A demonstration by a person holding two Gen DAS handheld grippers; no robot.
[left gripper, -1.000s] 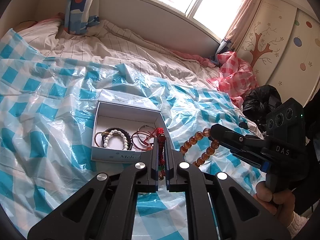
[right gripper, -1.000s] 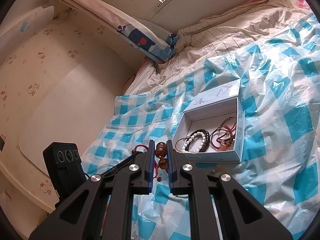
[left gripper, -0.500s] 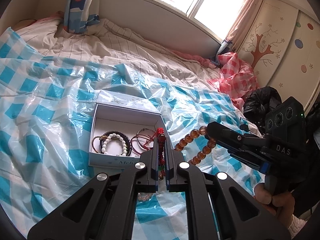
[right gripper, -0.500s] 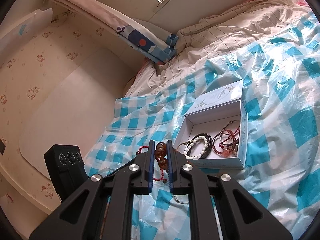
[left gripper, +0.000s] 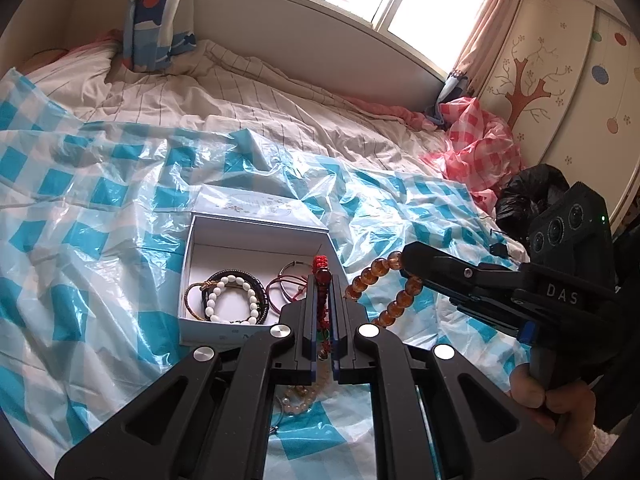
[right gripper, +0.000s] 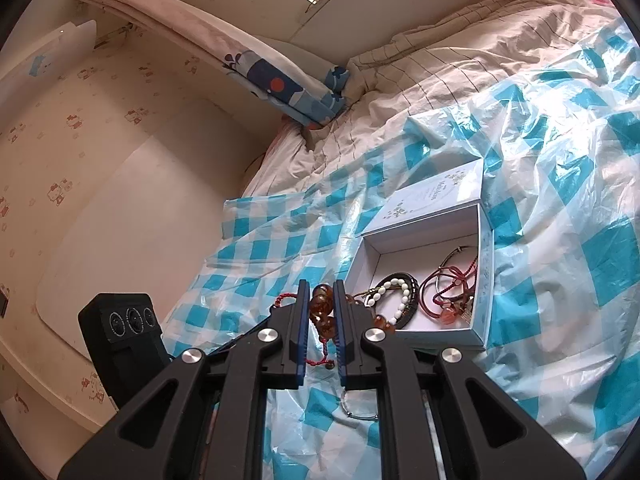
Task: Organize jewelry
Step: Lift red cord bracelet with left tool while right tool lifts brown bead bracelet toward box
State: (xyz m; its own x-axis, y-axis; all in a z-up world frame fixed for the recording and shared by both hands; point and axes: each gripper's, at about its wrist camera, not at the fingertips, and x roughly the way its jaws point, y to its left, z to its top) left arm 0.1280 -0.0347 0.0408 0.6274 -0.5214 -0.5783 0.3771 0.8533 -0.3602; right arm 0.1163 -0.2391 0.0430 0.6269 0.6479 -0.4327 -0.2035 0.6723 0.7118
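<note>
An open white box [left gripper: 187,268] lies on the blue-checked plastic sheet, with a white bead bracelet [left gripper: 232,300], dark bands and red cord bangles [left gripper: 286,288] inside. My left gripper [left gripper: 323,282] is shut on a red cord bracelet [left gripper: 322,276] with a red bead, just before the box's near right corner. To its right, my right gripper [left gripper: 405,258] is shut on an amber bead bracelet [left gripper: 382,288], whose loop hangs beside the box. In the right wrist view that gripper [right gripper: 322,286] pinches the amber beads [right gripper: 321,306] left of the box [right gripper: 486,264].
The blue-checked plastic sheet [left gripper: 100,220] covers a rumpled striped bed. A pale bead bracelet [left gripper: 300,396] lies under my left gripper, and a thin silver bangle [right gripper: 360,405] rests on the sheet. A pink-checked bag [left gripper: 476,148] and a black bag [left gripper: 528,192] sit at the far right.
My right gripper has edged a little closer to the box with the amber beads still in it. The left gripper has kept its place and its hold.
</note>
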